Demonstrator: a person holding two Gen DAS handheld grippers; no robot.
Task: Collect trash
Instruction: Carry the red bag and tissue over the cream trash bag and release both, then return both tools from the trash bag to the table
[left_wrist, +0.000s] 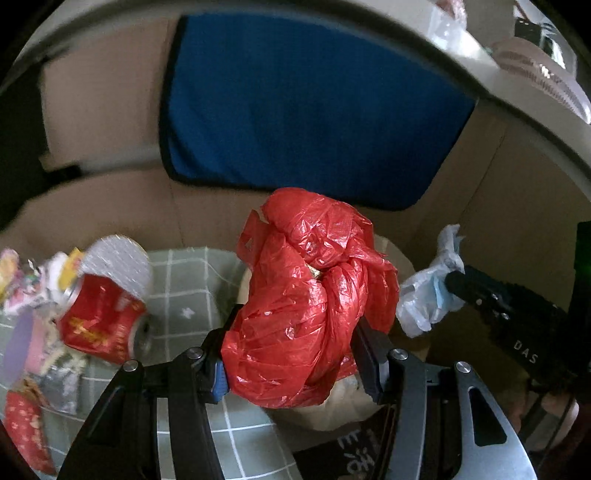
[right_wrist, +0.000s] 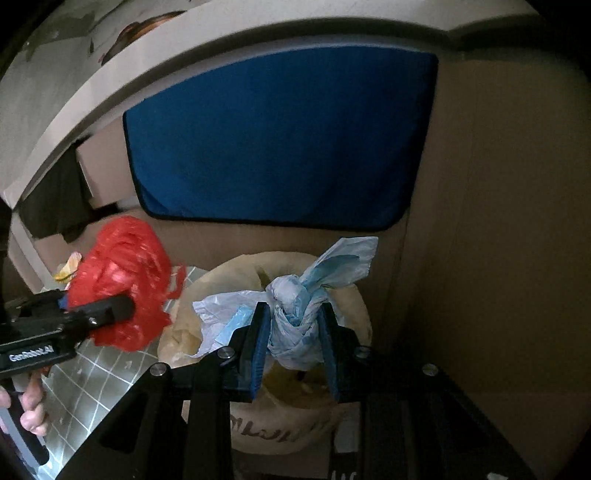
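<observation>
Here, a red plastic bag (left_wrist: 306, 306) is clamped by the left gripper (left_wrist: 295, 365) and a knotted white bag (right_wrist: 295, 325) by the right gripper (right_wrist: 295, 350) above the paper bag (right_wrist: 354, 295) at six o'clock, and either could be dropped outside its rim if released early.

Left gripper (left_wrist: 295, 354): black arms, silver screws, blue pads. Right gripper (right_wrist: 295, 343): same black build, ribbed blue pads, white lettering.

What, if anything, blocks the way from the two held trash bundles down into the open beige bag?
Nothing visible does. The right tongs hold the pale knotted bag directly over the beige bag's open mouth; the left tongs hold the red bag over its left rim.
</observation>
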